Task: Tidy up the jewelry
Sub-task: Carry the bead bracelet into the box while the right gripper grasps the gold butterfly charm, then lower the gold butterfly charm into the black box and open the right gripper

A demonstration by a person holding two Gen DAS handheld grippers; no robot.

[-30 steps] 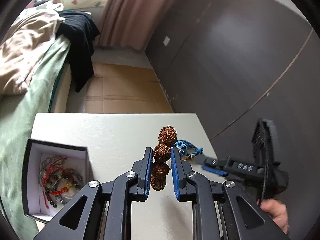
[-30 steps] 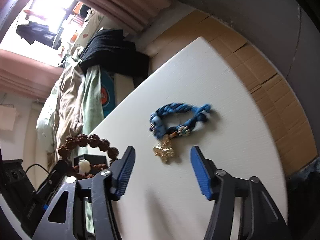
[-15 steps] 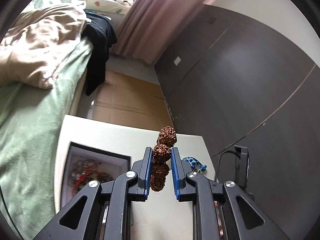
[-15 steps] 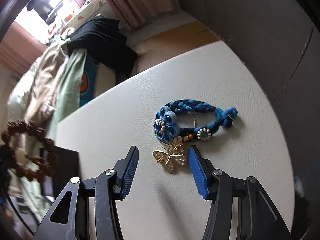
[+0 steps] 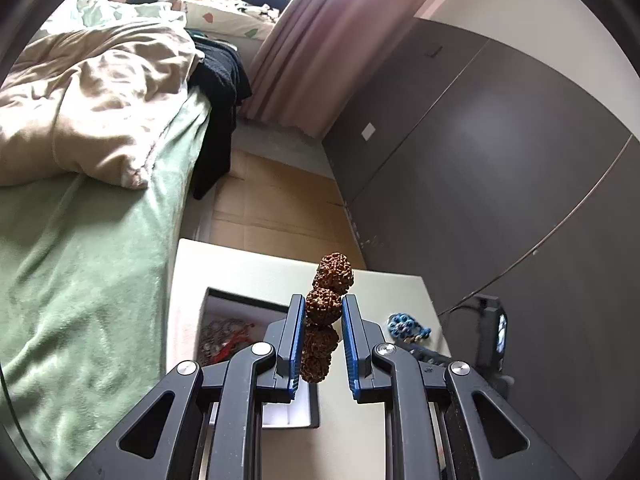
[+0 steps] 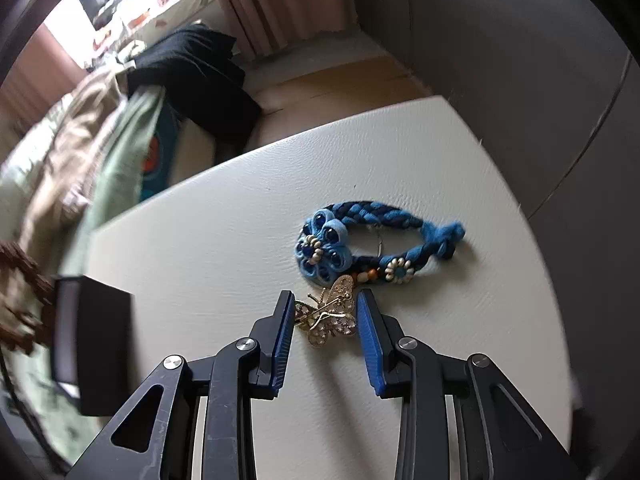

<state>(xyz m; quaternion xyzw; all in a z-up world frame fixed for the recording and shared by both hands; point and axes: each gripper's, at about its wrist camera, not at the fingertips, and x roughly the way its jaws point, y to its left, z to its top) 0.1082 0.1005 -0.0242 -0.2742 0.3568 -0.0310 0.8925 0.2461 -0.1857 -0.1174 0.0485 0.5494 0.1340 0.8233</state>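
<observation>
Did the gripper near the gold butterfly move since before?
Yes. The right gripper slid closer over the white table, and its jaws have just been closing around the gold butterfly brooch beside the blue braided bracelet.

We see a bed [image 5: 92, 240] with a green sheet, a beige duvet [image 5: 92, 104] and black clothing [image 5: 218, 92], pink curtains [image 5: 308, 52] lit by a bright window, dark grey cupboard doors [image 5: 500, 168] and a brown floor [image 5: 272, 208].
</observation>
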